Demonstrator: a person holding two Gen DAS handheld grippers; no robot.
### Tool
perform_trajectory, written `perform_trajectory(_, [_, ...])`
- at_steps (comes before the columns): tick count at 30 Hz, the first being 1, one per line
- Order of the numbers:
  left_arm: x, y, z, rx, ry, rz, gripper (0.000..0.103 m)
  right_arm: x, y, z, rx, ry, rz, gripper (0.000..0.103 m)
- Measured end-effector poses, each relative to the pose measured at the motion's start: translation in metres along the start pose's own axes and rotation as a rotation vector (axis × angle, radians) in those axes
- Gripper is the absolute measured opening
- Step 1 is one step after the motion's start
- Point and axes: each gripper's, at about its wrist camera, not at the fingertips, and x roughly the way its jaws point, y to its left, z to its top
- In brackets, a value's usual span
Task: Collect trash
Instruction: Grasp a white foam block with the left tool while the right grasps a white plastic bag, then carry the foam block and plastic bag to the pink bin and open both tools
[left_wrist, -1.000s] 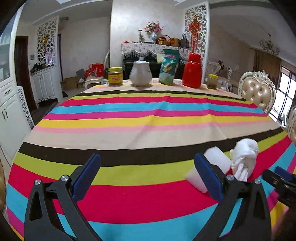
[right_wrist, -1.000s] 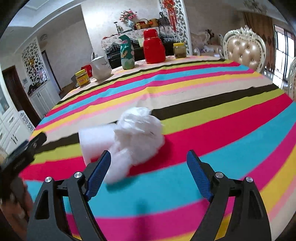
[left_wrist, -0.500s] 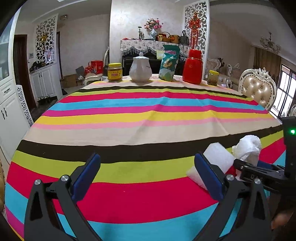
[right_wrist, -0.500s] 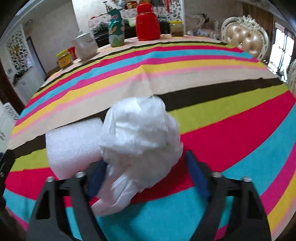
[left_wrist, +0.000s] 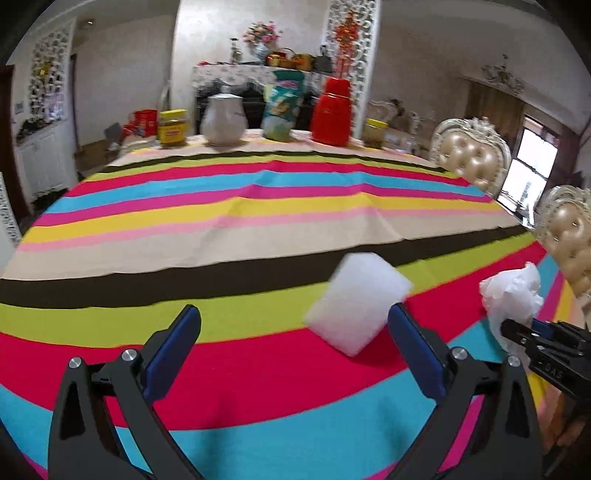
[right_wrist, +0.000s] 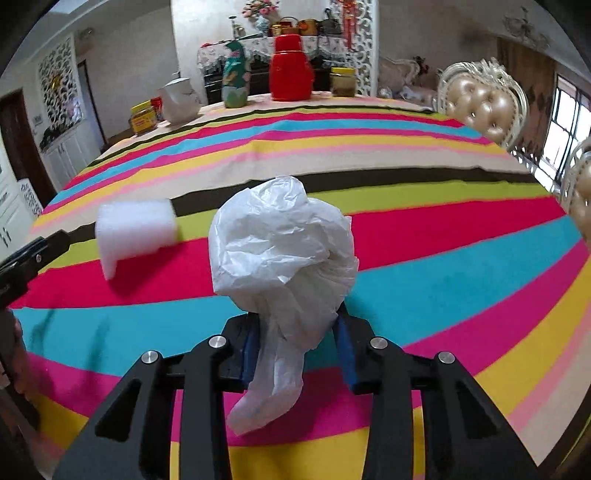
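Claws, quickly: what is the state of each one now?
Left claw: open, empty; foam block lies ahead.
Right claw: closing on the plastic bag.

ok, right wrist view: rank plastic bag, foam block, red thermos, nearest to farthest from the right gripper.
1. Crumpled plastic bag: between the closing jaws of the right gripper, pads pressing its neck.
2. White foam block: on the tablecloth, ahead and to the left.
3. Red thermos: at the table's far edge, straight ahead.
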Motion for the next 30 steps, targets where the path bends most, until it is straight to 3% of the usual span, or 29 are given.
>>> perform_trajectory(6, [0.01,-0.011,-0.002,0.005,0.04,-0.053,0.098,-0.002,-0.008,0.001,0.036,-0.02,0.014,0.035])
perform_trajectory(11, [0.026,-0.023,0.002,-0.017,0.124,-0.035,0.098,-0.002,-0.018,0.001,0.086,-0.02,0.03,0.035])
perform_trajectory(17, [0.069,-0.049,0.02,0.114,0.191,0.032,0.098,0.0,-0.021,0.001,0.105,-0.015,0.048,0.035])
perform_trajectory(20, [0.083,-0.06,0.026,0.178,0.211,0.007,0.098,0.0,-0.024,0.001,0.12,-0.012,0.06,0.035])
perform_trajectory(21, [0.084,-0.062,0.026,0.188,0.212,-0.006,0.089,0.001,-0.025,0.001,0.124,-0.01,0.065,0.035])
perform_trajectory(22, [0.082,-0.065,0.025,0.196,0.214,-0.038,0.073,0.002,-0.027,0.001,0.133,-0.008,0.073,0.035])
perform_trajectory(25, [0.063,-0.073,0.019,0.202,0.159,-0.058,0.071,0.002,-0.032,0.0,0.154,-0.007,0.093,0.035])
perform_trajectory(30, [0.032,-0.084,0.008,0.207,0.1,-0.012,0.07,0.002,-0.029,0.0,0.144,-0.004,0.104,0.035])
